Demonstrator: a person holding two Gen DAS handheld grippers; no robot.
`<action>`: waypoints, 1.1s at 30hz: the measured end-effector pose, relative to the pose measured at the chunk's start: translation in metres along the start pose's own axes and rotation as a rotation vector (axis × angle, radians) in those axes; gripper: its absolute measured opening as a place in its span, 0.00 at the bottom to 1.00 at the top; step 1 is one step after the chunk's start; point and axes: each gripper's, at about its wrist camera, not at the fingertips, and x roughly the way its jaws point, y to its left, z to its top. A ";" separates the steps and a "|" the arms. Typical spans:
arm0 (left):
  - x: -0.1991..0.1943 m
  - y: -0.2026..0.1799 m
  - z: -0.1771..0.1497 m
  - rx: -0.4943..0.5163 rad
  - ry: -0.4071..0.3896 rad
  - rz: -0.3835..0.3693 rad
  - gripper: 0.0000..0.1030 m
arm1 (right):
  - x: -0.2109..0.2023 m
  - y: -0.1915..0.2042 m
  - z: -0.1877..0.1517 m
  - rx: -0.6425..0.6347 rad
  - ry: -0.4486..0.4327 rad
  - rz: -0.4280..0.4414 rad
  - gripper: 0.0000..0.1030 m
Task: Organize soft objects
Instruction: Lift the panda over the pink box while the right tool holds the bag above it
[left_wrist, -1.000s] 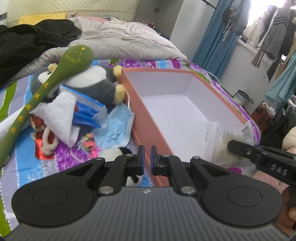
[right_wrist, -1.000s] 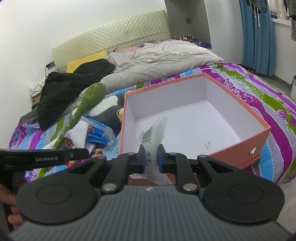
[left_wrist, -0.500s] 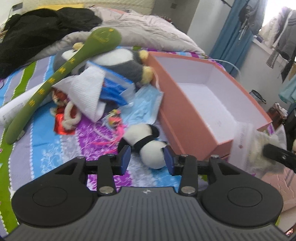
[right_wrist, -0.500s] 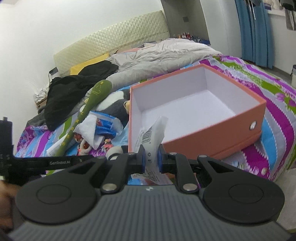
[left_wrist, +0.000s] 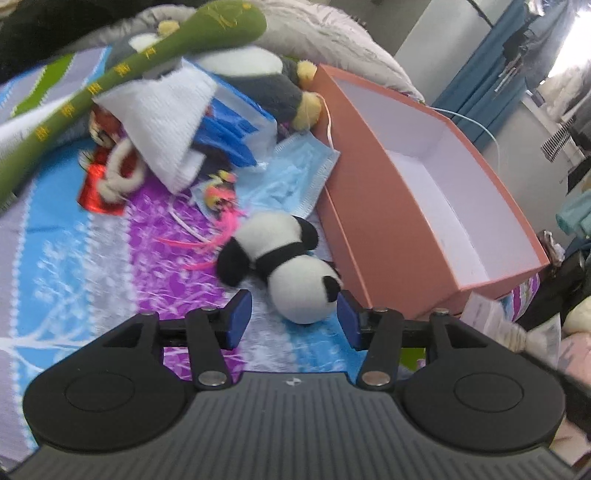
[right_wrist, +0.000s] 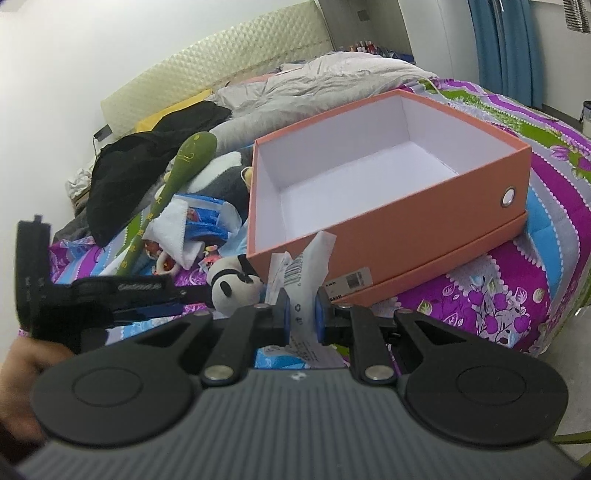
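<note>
A small panda plush (left_wrist: 288, 266) lies on the patterned bedspread beside the orange box (left_wrist: 369, 192). My left gripper (left_wrist: 293, 319) hangs low over it, jaws opening, and the panda's head sits between the blue fingertips without either pad pressing on it. My right gripper (right_wrist: 301, 317) is shut on a clear plastic bag with a barcode label (right_wrist: 301, 273), held in front of the box's near wall (right_wrist: 388, 229). The box is white inside with nothing in it. In the right wrist view the panda (right_wrist: 232, 284) shows just ahead of the left gripper's finger (right_wrist: 122, 291).
Left of the box lies a heap: a long green plush (left_wrist: 110, 85), a grey and white plush (left_wrist: 251, 74), a white cloth (left_wrist: 166, 118), a blue face mask (left_wrist: 291, 181), a blue packet (left_wrist: 229, 136) and a red toy (left_wrist: 110, 170). A grey duvet (right_wrist: 332, 77) and black clothes (right_wrist: 155, 147) lie behind.
The left gripper went from shut to wide open and sank toward the panda, which now lies between its fingertips. The right gripper drew back from the box, still holding the bag.
</note>
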 end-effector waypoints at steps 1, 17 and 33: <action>0.004 -0.002 0.001 -0.014 0.004 0.000 0.64 | 0.000 -0.001 -0.001 0.001 0.000 -0.002 0.16; 0.040 -0.002 0.011 -0.149 0.007 0.012 0.49 | 0.002 -0.004 -0.006 0.008 0.005 0.005 0.16; -0.033 -0.018 0.002 0.016 -0.083 0.030 0.45 | -0.019 0.011 0.007 -0.030 -0.072 0.041 0.16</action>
